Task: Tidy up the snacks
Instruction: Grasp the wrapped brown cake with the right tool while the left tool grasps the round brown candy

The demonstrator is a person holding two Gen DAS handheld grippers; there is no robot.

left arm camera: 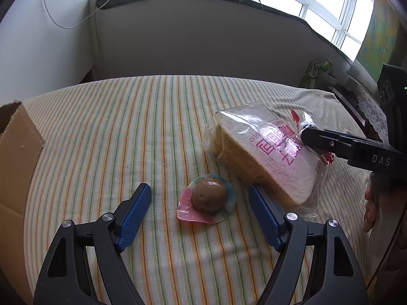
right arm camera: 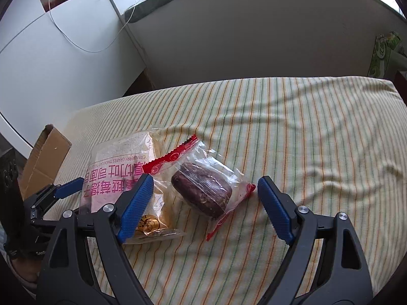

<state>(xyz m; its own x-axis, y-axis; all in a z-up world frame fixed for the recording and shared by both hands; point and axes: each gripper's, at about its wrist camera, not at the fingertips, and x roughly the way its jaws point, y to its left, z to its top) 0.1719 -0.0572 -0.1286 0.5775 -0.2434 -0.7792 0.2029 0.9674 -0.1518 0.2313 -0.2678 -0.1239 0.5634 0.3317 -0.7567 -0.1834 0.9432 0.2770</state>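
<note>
A small round brown pastry in a pink and blue wrapper (left arm camera: 207, 198) lies on the striped cloth between the fingers of my open left gripper (left arm camera: 199, 198). A bag of sliced bread with pink print (left arm camera: 264, 152) lies just right of it and also shows in the right wrist view (right arm camera: 119, 167). A dark brown cake in a clear red-edged wrapper (right arm camera: 202, 193) lies between the fingers of my open right gripper (right arm camera: 206, 190), leaning on the bread bag. The right gripper (left arm camera: 309, 136) also shows in the left wrist view over the bread bag.
An open cardboard box (left arm camera: 17, 157) stands at the table's left edge, also in the right wrist view (right arm camera: 45, 157). The striped cloth (right arm camera: 305, 132) covers the table. A green packet (left arm camera: 316, 72) stands beyond the far right corner. A grey wall panel runs behind.
</note>
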